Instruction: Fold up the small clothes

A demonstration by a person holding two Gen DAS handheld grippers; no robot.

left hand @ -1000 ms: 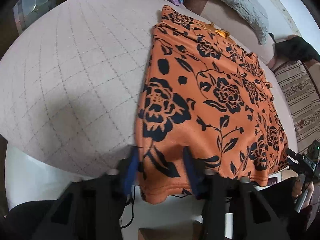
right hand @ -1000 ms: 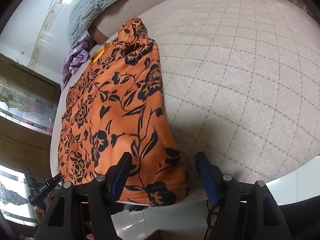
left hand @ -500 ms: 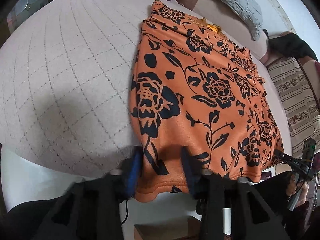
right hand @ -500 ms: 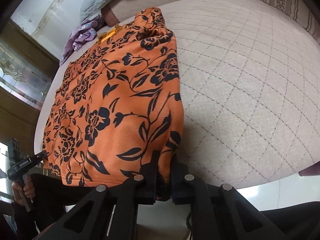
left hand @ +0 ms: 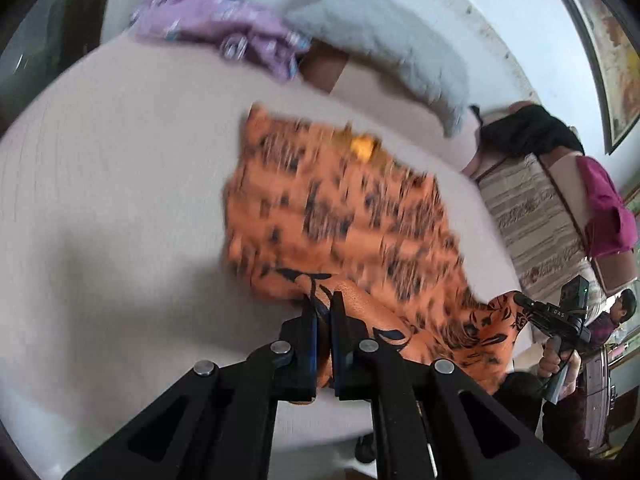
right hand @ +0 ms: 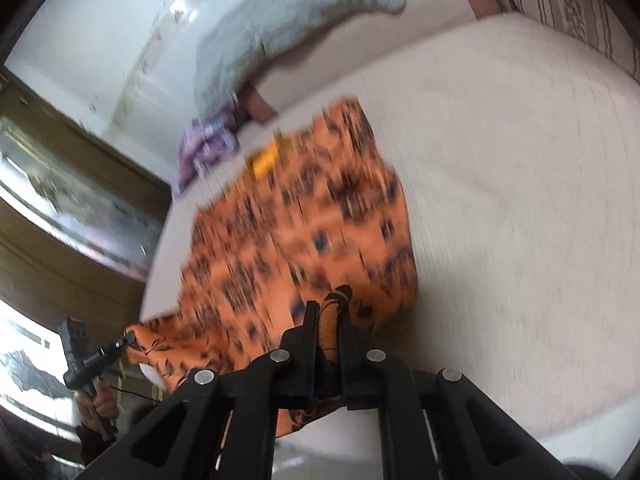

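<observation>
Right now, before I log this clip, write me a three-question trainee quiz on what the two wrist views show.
1. True or false: the left gripper is shut on the orange floral garment.
2. What does the right gripper pinch? A) grey pillow B) the garment's near edge C) purple cloth
3. Name the surface under the garment.

Key: 1 true; 2 B; 3 the quilted bed.
</observation>
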